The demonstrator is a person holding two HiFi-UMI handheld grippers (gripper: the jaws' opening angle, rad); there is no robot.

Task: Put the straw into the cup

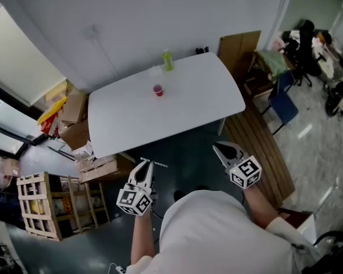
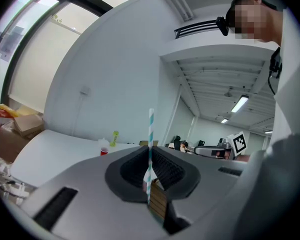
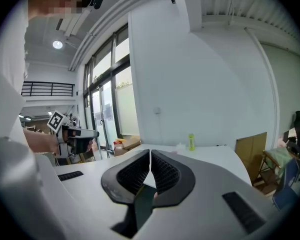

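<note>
- Well, the cup [image 1: 158, 90] stands upper centre on the table [image 1: 206, 101]; its contents are unreadable.
- My left gripper [image 1: 143, 164] clamps the straw [image 2: 150, 144], which stands vertical in its view.
- My right gripper [image 1: 219, 148] is closed and empty.

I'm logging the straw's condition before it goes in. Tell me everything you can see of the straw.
The straw is thin and straight, banded in teal and white, and looks like paper. It stands nearly upright, clamped between the shut jaws of the left gripper, with its upper length rising free above them. Nothing else touches it, and no bend or crush shows. It is not in the red cup, which stands apart on the white table.
</note>
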